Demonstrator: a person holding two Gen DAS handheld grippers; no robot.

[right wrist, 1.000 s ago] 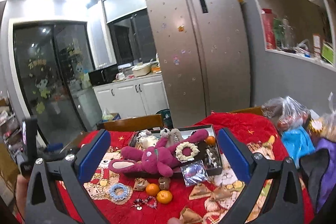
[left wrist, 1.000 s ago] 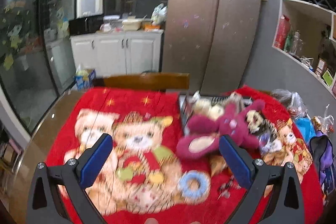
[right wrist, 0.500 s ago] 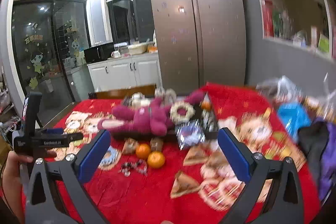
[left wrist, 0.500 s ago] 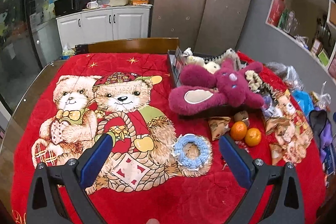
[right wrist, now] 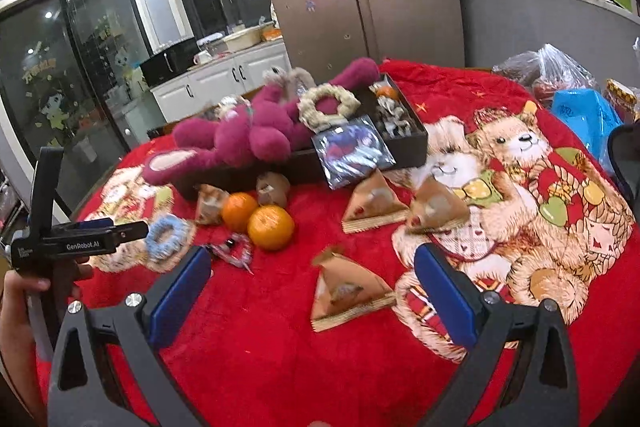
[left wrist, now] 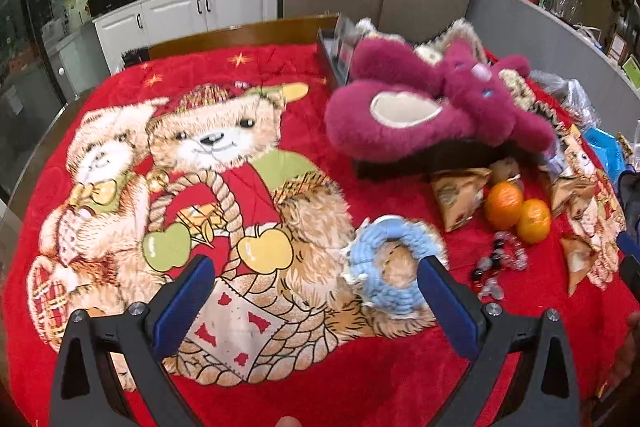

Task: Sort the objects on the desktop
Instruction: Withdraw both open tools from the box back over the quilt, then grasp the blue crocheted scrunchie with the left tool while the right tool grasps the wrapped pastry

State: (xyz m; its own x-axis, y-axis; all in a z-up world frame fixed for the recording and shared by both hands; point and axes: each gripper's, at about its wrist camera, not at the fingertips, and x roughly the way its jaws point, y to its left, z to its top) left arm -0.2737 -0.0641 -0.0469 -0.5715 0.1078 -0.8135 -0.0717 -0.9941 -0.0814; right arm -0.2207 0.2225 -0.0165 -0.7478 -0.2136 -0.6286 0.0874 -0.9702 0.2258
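Kitchen setting: the table (left wrist: 36,163) is covered by a red bear-print blanket (left wrist: 280,75). A dark tray (right wrist: 416,143) near the far edge holds a magenta plush toy (left wrist: 420,111). Loose items lie in front of it: a blue crocheted ring (left wrist: 394,267), two oranges (right wrist: 260,219) and triangular snack packets (right wrist: 348,297).

Left gripper (left wrist: 312,301): jaws wide apart, empty. The ring lies flat just ahead, against the right fingertip, offset right of centre.

Right gripper (right wrist: 312,291): wide open, empty, the nearest packet centred between its fingers.

Likely next move: each gripper closes on its nearer item.
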